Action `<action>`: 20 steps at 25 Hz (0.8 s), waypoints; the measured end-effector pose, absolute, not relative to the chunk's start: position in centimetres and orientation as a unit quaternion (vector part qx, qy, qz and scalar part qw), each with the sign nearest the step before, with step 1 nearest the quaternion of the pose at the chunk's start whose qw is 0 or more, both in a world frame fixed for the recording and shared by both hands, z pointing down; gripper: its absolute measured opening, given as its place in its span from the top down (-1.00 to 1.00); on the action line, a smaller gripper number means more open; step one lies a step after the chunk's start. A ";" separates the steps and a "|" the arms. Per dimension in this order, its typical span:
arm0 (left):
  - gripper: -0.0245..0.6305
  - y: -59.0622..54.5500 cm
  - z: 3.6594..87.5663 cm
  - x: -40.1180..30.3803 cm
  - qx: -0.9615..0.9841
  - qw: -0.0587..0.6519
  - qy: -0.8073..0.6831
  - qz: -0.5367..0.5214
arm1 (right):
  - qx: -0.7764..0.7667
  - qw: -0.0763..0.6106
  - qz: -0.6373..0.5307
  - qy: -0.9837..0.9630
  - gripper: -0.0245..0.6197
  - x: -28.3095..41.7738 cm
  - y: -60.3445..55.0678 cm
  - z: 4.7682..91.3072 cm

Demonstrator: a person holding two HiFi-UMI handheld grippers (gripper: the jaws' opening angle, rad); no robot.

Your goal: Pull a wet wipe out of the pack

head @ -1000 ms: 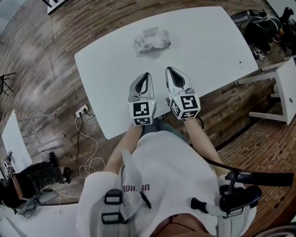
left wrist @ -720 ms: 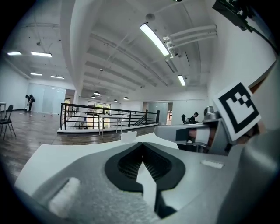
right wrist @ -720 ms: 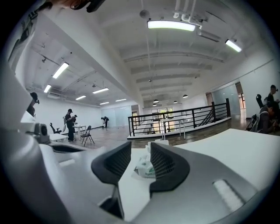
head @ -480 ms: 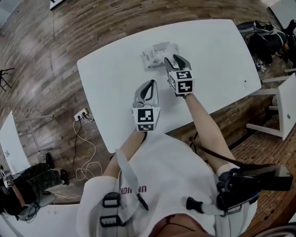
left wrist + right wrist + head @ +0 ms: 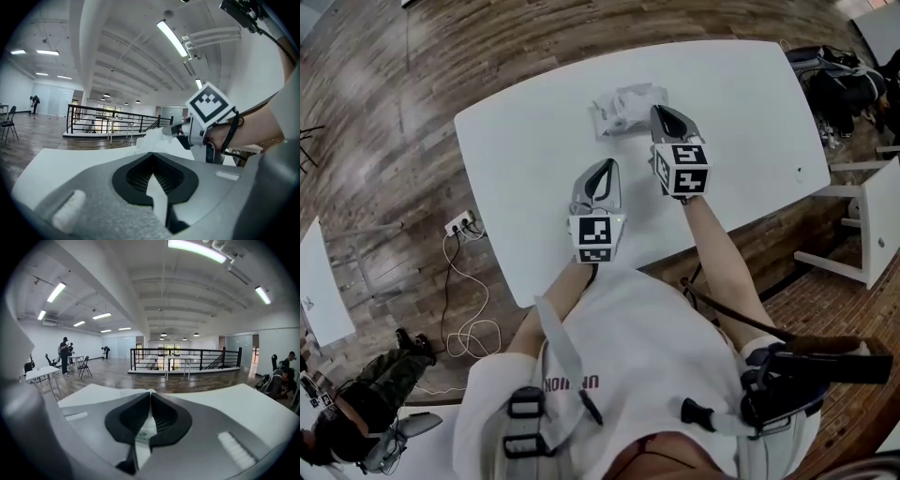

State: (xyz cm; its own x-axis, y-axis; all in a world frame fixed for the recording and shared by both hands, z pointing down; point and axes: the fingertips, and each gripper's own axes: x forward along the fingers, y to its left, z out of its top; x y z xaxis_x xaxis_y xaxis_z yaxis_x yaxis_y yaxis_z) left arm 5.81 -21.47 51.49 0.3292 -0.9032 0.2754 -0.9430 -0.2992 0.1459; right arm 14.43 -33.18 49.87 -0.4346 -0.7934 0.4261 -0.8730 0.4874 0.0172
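Observation:
The wet wipe pack, white and crumpled, lies at the far middle of the white table. My right gripper has its tips at the pack's right edge. Its jaws are shut, with a white, green-printed bit of the pack showing between the pads. In the left gripper view the right gripper noses into the pack. My left gripper hovers over the table nearer to me, a hand's length short of the pack, jaws shut with nothing in them.
Dark bags lie on the wooden floor at the far right, and a white stool stands right of the table. A power strip with white cables is on the floor at the left. Black railings and distant people show in the hall.
The right gripper has travelled forward from beside the left one to the pack's right edge. The left gripper has moved forward a little.

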 end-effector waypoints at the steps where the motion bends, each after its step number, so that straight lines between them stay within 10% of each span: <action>1: 0.92 -21.3 51.4 5.7 0.803 0.140 -0.575 0.070 | 0.493 0.166 0.083 -0.850 0.89 14.3 -32.8 46.7; 7: 0.92 -19.9 50.6 4.3 0.795 0.133 -0.589 0.061 | 0.470 0.103 0.047 -0.875 0.89 14.3 -26.7 39.4; 13: 0.92 -18.6 50.7 1.9 0.775 0.136 -0.614 0.059 | 0.375 0.287 0.149 -0.869 0.89 11.2 -18.8 55.3; 16: 0.92 -18.2 51.0 2.6 0.781 0.133 -0.607 0.064 | 0.323 0.354 0.188 -0.858 0.35 10.6 -16.0 60.6; 20: 0.92 -18.5 50.7 3.1 0.788 0.129 -0.599 0.064 | 0.373 0.267 0.156 -0.875 0.38 11.3 -17.5 56.5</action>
State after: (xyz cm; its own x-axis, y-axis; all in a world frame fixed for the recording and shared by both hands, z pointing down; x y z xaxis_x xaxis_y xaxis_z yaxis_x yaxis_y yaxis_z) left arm 3.14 -18.53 50.75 0.2736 -0.9273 0.2555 -0.9603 -0.2486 0.1264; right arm 11.27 -17.51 56.47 -0.5791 -0.5697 0.5831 -0.7363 0.6726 -0.0741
